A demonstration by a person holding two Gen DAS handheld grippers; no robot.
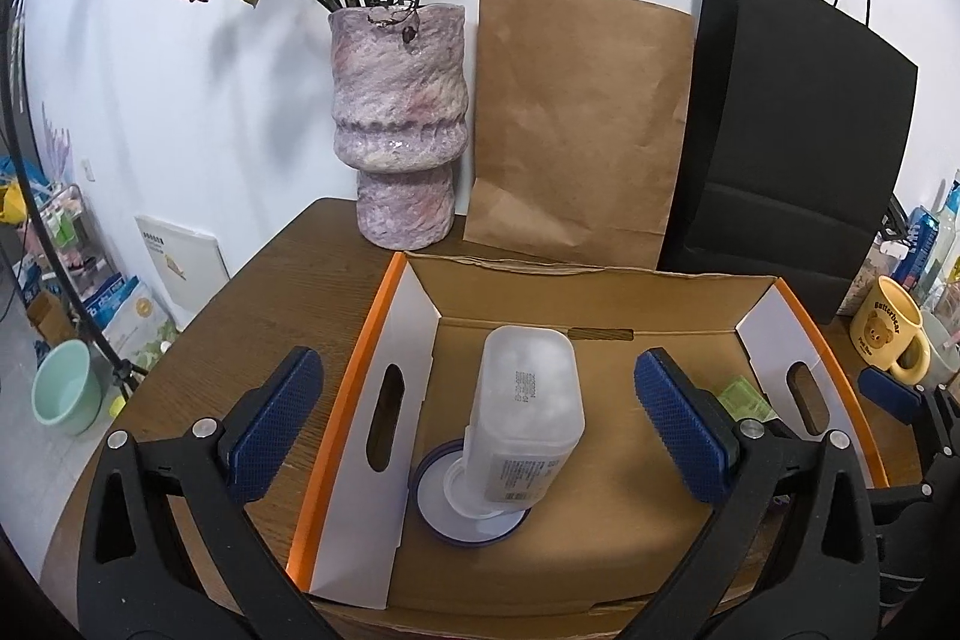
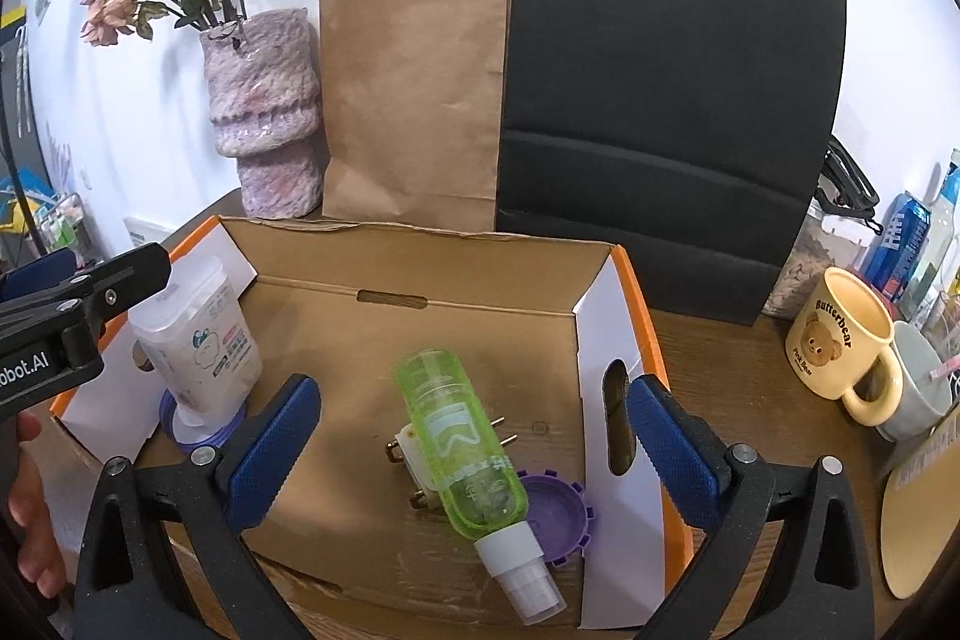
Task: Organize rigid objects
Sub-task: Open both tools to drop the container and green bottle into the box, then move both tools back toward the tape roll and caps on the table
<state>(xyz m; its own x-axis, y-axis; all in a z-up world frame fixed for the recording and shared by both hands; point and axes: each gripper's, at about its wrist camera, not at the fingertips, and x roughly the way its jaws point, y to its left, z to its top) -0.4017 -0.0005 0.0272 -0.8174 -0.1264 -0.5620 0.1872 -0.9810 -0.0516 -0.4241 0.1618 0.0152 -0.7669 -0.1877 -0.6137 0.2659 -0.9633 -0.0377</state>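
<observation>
The left claw (image 1: 480, 421) stands wide open and holds nothing; between its pads, but untouched by them, a white bottle (image 1: 525, 418) lies tilted in the box (image 1: 354, 340) with its neck down on a blue-rimmed lid (image 1: 474, 511). The right claw (image 2: 474, 451) is also spread wide and empty. Between its pads a green bottle (image 2: 462, 448) lies on its side on the box floor, white cap toward the camera, free of both pads. It rests across a white clip-like piece with metal prongs (image 2: 408, 451), and its cap end sits beside a purple toothed cap (image 2: 555, 514).

Judging by this, both bottles are already in the box and released, so that part of the sorting looks done. Nothing else loose on the counter (image 1: 288, 268) clearly awaits packing. The mug (image 2: 846, 340) and a grey cup (image 2: 924, 388) just behind it stand outside the box to the right, and whether they belong to the job I cannot tell. The white bottle's tilted perch on the lid looks unsteady and may want straightening.

Count: two claws, two bottles, one box, one lid, one purple cap and one pronged piece. Behind the box there are also one vase (image 1: 399, 118) of dried flowers and two paper bags, brown (image 1: 576, 130) and black (image 1: 792, 148).
</observation>
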